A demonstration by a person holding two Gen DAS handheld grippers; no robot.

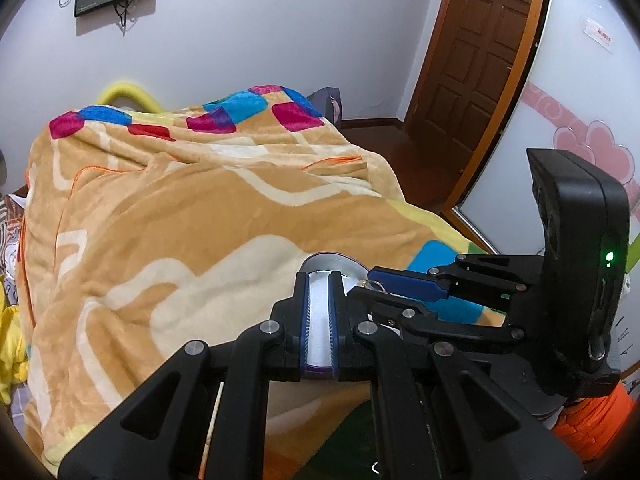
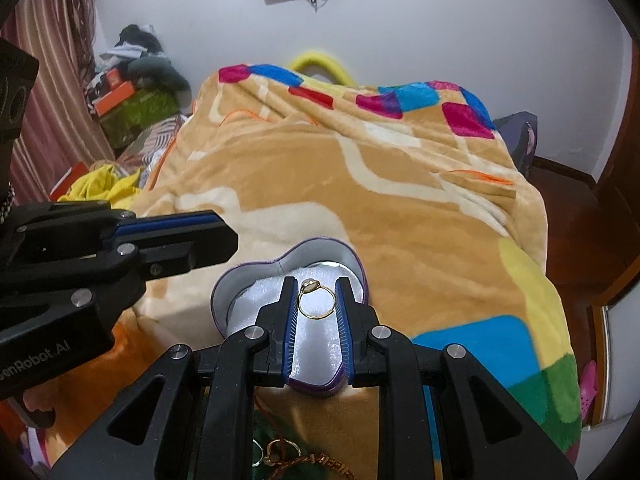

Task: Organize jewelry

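Observation:
A heart-shaped box (image 2: 320,254) with a purple rim and white lining sits on a blanket-covered surface. My right gripper (image 2: 316,282) hovers over its lining, shut on a thin gold ring (image 2: 309,285) with a small pale stone, held upright between the blue pads. My left gripper (image 2: 234,240) comes in from the left beside the box, shut with nothing in it. In the left wrist view, the left gripper (image 1: 319,276) points at the box (image 1: 324,260), and the right gripper (image 1: 364,281) reaches in from the right over it.
An orange patterned blanket (image 2: 400,200) covers the bed behind the box. More rings and a gold chain (image 2: 288,456) lie near the lower edge. Boxes and clothes (image 2: 132,96) pile up at the left. A brown door (image 1: 480,60) stands at the right.

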